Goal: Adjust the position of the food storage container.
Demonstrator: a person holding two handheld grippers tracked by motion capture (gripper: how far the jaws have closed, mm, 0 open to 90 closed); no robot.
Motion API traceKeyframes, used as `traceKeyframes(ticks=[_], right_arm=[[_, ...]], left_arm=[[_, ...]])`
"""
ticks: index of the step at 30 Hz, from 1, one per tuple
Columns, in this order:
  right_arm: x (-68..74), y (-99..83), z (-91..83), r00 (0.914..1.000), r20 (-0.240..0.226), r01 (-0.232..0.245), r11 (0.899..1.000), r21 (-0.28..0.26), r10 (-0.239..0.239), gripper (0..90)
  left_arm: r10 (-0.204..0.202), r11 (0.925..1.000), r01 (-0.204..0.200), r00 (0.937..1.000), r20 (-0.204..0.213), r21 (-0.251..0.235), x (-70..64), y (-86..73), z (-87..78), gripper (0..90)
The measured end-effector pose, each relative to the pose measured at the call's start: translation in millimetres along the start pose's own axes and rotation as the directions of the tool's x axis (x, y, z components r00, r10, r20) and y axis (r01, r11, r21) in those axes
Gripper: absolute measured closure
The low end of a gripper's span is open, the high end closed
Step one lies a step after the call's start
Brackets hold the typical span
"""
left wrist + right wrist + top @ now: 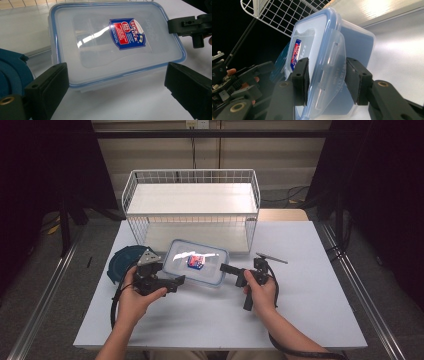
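Jaws of the right gripper (pixel 325 82) stand at either side of the side clasp of the clear, blue-rimmed Lock & Lock food container (pixel 115 42), close to it but not visibly clamped, a detail the right gripper view gives and the high view does not. The left gripper (pixel 115 87) has its jaws wide open just before the container's near left edge. The container lies lidded on the white desk (pixel 300 310), in front of the wire shelf rack (pixel 192 200), with a dark blue round lid (pixel 122 262) at its left.

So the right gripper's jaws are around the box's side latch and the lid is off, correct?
Not quite. The lid is on the box, sitting flat inside its blue rim, as the left gripper view shows. The rest holds: the right gripper has its jaws either side of the side latch.
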State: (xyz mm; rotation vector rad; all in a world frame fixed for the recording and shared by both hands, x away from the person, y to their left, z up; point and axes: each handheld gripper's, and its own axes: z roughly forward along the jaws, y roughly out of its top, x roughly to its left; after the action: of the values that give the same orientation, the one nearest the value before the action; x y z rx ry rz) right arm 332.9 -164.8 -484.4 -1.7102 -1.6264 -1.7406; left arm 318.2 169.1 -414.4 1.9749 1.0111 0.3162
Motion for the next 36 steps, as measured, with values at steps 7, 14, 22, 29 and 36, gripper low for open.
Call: traceKeyframes(ticks=[7, 14, 22, 29, 36], right_arm=[[1.8, -1.5, -3.1, 0.9998, -0.007, -0.020, 1.000, 0.003, 0.020, 58.6], [7.8, -2.4, -7.8, 0.9982, -0.032, -0.051, 0.999, 0.019, 0.051, 60.3], [3.6, -3.5, -17.5, 0.9961, -0.019, -0.086, 0.996, 0.013, 0.087, 60.5], [-5.6, 0.9, -42.0, 0.9927, -0.007, -0.121, 0.993, 0.018, 0.121, 60.4], [-15.2, 5.1, -62.5, 0.9898, 0.009, -0.142, 0.990, 0.001, 0.142, 59.7]], left_arm=[[-0.005, 1.0000, 0.005, 1.0000, -0.008, -0.001, 1.6, 4.1, -1.7, 5.6], [-0.021, 0.9998, 0.021, 0.9996, -0.019, -0.001, 7.9, 8.3, -3.0, 5.6], [-0.028, 0.9996, 0.028, 0.9996, -0.006, 0.006, 10.7, 13.4, 2.5, 5.7], [-0.022, 0.9993, 0.022, 0.9997, -0.010, 0.031, 8.9, 19.0, 10.6, 5.8], [-0.042, 0.9981, 0.042, 0.9991, 0.000, 0.045, 7.8, 24.6, 23.9, 13.1]])
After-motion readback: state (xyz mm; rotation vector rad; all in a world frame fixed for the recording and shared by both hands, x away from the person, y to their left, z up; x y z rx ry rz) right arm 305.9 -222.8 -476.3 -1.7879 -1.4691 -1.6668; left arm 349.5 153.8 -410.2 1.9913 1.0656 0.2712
